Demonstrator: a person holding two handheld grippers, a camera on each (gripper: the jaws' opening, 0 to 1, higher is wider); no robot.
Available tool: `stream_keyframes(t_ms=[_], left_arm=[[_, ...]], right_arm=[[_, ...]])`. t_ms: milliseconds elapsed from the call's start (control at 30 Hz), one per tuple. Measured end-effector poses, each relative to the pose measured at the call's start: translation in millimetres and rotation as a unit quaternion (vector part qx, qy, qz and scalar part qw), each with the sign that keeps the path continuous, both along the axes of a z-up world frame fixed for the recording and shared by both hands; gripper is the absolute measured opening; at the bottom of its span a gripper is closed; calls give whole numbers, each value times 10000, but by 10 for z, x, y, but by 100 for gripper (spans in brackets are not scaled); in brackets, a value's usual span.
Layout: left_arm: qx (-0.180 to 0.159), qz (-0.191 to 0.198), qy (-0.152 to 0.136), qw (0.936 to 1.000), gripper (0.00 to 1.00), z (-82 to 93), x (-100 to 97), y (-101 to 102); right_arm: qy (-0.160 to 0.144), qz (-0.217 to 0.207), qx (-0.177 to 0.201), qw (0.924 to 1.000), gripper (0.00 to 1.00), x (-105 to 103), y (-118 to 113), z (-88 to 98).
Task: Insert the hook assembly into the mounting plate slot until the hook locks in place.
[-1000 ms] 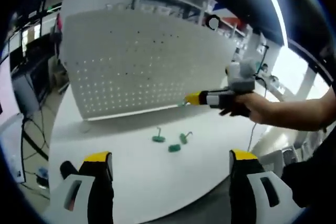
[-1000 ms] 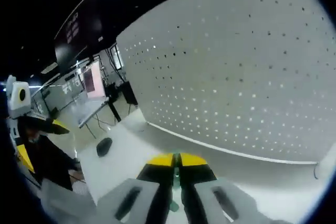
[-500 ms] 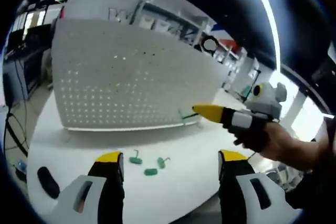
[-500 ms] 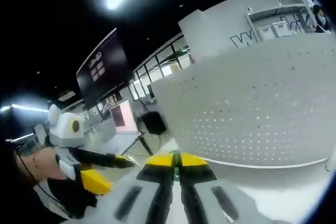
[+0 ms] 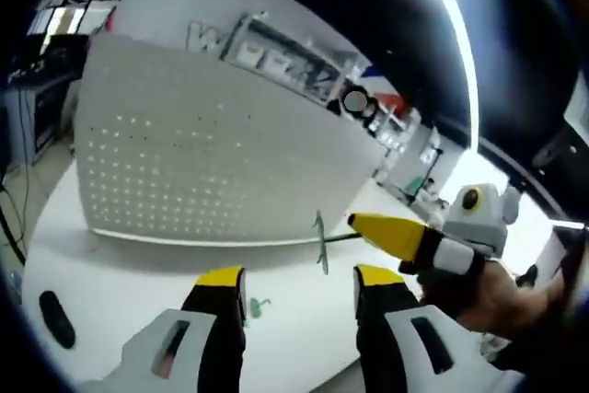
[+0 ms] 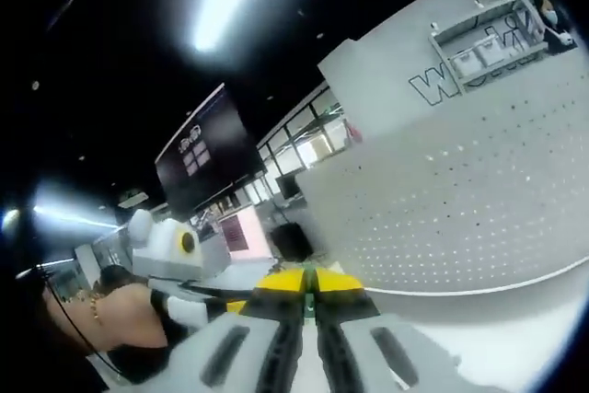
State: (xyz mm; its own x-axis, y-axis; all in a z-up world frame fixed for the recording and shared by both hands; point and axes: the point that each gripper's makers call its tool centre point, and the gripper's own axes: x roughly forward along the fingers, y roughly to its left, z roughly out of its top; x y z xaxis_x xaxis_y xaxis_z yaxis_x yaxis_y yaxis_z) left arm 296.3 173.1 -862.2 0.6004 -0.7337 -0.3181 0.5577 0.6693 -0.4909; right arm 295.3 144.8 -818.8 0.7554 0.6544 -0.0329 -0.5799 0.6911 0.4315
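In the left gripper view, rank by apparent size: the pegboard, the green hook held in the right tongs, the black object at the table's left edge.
1. Pegboard, by far the largest.
2. and 3. Green hook and black object: similar, at different distances from the camera, so unranked.

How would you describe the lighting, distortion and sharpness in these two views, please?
Left gripper view: strong fisheye bending of the pegboard, a ceiling light strip blown out at upper right, and the right gripper with its green hook reasonably sharp. Right gripper view: mostly dark ceiling with a glaring light streak, and the right gripper soft and blurred up close.
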Motion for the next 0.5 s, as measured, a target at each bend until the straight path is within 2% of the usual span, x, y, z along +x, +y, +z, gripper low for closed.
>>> stream_keyframes(t_ms=[100, 200, 267, 400, 500], left_arm=[[-157, -11, 35, 9999, 38, 21, -18, -15], [-196, -20, 5, 9998, 40, 41, -39, -27], [-200, -26, 8, 9998, 39, 43, -49, -29], [-314, -63, -6, 9995, 26, 77, -81, -6], [-344, -58, -23, 9994, 23, 95, -92, 10]], right_arm=[[-47, 14, 76, 10000, 0, -41, 40, 32], [-114, -9, 99, 9999, 0, -77, 88, 66], [-254, -83, -17, 9996, 0, -90, 111, 80], [-340, -23, -41, 9994, 0, -123, 185, 115], [-420, 25, -135, 9990, 0, -140, 234, 122]])
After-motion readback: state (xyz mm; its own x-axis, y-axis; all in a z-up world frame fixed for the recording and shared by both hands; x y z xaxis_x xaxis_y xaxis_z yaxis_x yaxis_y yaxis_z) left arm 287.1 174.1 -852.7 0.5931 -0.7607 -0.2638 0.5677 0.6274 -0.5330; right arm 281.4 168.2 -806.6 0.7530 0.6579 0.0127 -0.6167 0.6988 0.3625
